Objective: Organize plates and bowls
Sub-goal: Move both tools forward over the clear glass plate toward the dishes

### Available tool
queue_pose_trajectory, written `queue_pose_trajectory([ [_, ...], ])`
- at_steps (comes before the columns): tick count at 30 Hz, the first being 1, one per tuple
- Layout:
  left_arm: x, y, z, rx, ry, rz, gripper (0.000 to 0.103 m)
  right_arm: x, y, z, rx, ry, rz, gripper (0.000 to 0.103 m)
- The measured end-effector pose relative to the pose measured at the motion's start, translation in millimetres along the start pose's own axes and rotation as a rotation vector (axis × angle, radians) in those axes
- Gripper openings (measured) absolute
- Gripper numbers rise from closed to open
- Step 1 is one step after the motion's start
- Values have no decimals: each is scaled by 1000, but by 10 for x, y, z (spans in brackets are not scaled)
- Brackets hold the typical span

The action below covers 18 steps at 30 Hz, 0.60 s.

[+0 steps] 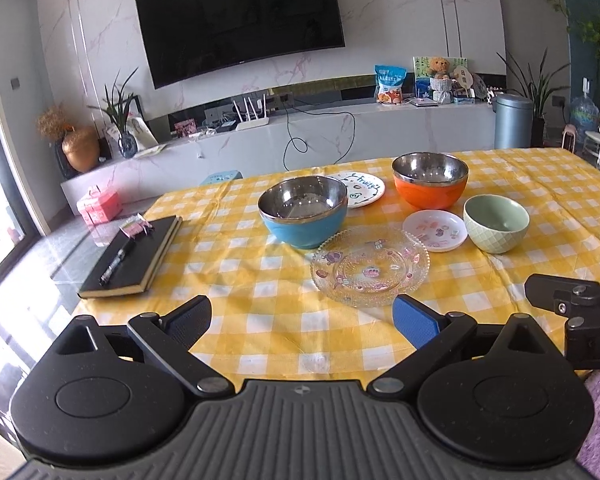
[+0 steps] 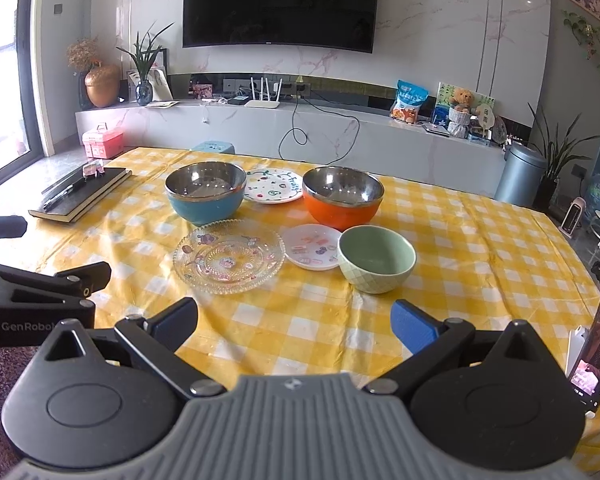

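Observation:
On the yellow checked tablecloth point(image 1: 236, 304) stand a blue steel-lined bowl point(image 1: 303, 211), an orange steel-lined bowl point(image 1: 430, 184) and a green ceramic bowl point(image 1: 496, 223). A clear glass plate point(image 1: 370, 266) lies in front, a small pink plate point(image 1: 435, 230) lies beside the green bowl, and a white "Fruity" plate point(image 1: 360, 189) lies behind. In the right wrist view they are the blue bowl point(image 2: 205, 193), orange bowl point(image 2: 342, 197), green bowl point(image 2: 376, 259), glass plate point(image 2: 228, 256), pink plate point(image 2: 311, 246) and white plate point(image 2: 274, 186). My left gripper point(image 1: 302, 318) and right gripper point(image 2: 294, 322) are open, empty, near the front edge.
A black notebook with a pen point(image 1: 134, 256) lies at the table's left. A phone point(image 2: 596, 344) stands at the right edge. Behind the table runs a marble TV bench point(image 2: 300, 128) with a wall TV above.

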<state>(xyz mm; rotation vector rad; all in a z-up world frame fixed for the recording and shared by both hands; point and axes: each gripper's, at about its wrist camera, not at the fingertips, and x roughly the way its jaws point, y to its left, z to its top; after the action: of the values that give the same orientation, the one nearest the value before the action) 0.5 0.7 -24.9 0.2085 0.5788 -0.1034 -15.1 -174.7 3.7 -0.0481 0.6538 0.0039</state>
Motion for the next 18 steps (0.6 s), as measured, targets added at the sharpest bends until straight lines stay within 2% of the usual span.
queue_pose_trajectory([
  [5, 93, 188, 26, -159, 39, -63, 103, 87, -28, -42, 45, -21, 4, 101],
  [6, 128, 231, 20, -191, 50, -78, 100, 108, -33, -57, 56, -28, 16, 100],
  [8, 213, 287, 5, -229, 88, -105, 85, 156, -33, -84, 77, -38, 42, 100],
  [12, 317, 376, -64, -314, 112, -167, 78, 275, -20, -129, 116, -77, 44, 99],
  [14, 375, 409, -62, -328, 119, -183, 67, 369, -11, -115, 122, -71, 44, 90],
  [15, 398, 414, -59, -327, 117, -185, 65, 431, -18, -97, 133, -57, 52, 80],
  [16, 419, 419, -53, -327, 111, -184, 63, 488, -37, -78, 153, -46, 68, 75],
  [18, 505, 449, -25, -337, 98, -190, 60, 613, -68, -33, 196, -20, 96, 73],
])
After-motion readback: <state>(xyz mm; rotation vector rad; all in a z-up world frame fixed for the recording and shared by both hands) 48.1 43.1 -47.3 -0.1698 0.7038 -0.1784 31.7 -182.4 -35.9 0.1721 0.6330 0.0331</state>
